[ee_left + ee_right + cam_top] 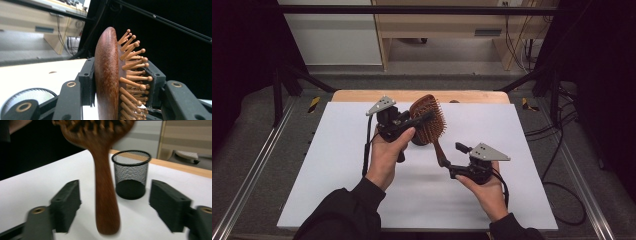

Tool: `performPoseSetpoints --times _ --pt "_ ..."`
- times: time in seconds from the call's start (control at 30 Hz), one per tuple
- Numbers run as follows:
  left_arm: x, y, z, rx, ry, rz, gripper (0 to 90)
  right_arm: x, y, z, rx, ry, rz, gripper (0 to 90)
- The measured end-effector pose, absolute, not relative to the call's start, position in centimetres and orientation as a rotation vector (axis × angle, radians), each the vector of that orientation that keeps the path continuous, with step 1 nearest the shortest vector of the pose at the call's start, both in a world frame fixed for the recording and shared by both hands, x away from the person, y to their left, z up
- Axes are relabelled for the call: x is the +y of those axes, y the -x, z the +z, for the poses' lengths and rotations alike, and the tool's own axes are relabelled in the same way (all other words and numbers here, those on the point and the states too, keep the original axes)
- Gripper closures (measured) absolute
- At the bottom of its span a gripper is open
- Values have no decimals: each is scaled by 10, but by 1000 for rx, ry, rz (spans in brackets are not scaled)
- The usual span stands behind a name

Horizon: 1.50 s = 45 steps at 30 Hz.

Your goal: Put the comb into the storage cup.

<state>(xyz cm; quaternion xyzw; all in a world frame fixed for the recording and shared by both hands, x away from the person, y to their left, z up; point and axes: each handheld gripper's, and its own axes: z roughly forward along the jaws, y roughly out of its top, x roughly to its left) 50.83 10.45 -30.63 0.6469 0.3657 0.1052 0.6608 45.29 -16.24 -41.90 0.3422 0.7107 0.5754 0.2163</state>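
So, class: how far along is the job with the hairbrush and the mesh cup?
Done: the left claw is clamped on the brush head and holds it off the table. In hand: the right claw stands open around the handle. Left: the brush is not yet in the cup, presumably its goal.

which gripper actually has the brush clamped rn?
The left gripper: its fingers pinch the hairbrush head. The right gripper stands open around the handle.
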Motion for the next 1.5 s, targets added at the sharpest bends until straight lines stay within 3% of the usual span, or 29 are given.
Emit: performPoseSetpoints --times 0.23,0.33,0.63,0.87,1.5 --pt "115 -516 -281 831 -1458 318 524 -189 -455 -424 1900 -1061 1488 212" --pt "118 -520 -272 832 -1451 351 524 -208 -447 -421 1918 -1008 1550 111" --pt "121 -537 -253 829 -1449 428 523 -240 -420 -427 1903 -949 1464 41" --pt "118 -549 -254 840 -1450 451 522 -258 -406 -433 1852 -972 1428 36" --pt "115 -585 -260 859 -1450 525 521 -267 -416 -437 1803 -1052 1456 31"
